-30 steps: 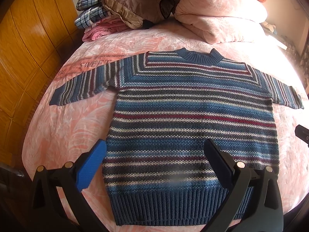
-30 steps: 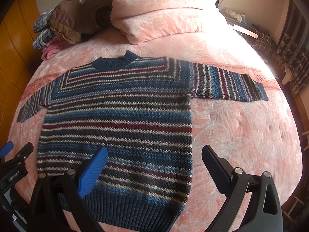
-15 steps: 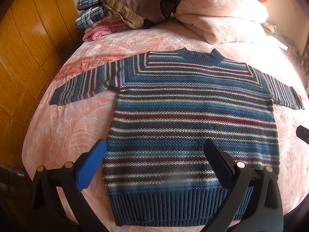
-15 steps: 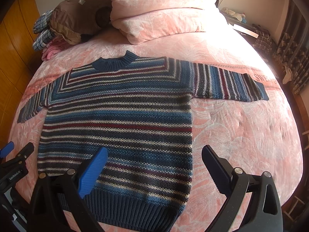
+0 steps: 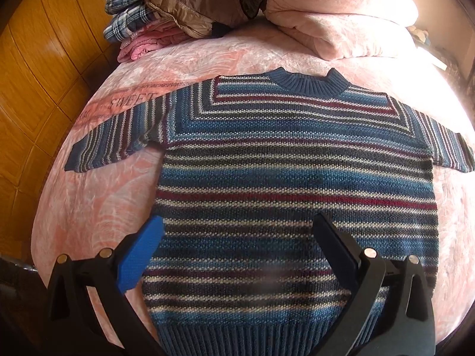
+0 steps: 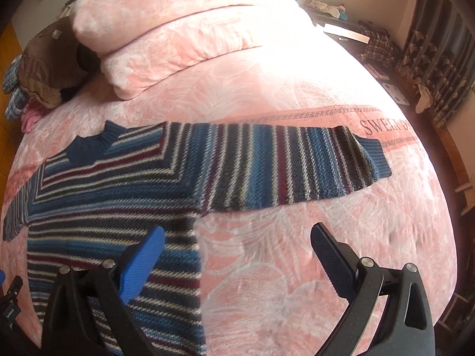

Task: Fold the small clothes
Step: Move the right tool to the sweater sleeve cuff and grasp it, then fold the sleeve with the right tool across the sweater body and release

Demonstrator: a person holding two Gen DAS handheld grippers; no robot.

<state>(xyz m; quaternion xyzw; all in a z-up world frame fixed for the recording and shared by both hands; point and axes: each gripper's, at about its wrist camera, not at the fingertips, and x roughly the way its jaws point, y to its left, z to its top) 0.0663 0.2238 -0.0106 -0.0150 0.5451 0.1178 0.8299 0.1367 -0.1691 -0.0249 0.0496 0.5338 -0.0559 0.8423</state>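
Lying flat on the bed point(image 5: 89, 207), the striped sweater point(image 5: 297, 184) spreads beyond both parted jaws.

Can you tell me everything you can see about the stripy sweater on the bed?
The striped sweater looks like chunky knit wool, banded in blue, dark grey, white and maroon, with a ribbed blue collar, hem and cuffs. It lies flat and unfolded on the pink bedspread, collar toward the pillows, both sleeves stretched out sideways. Only the bedspread touches it; both open grippers hover above it, holding nothing.
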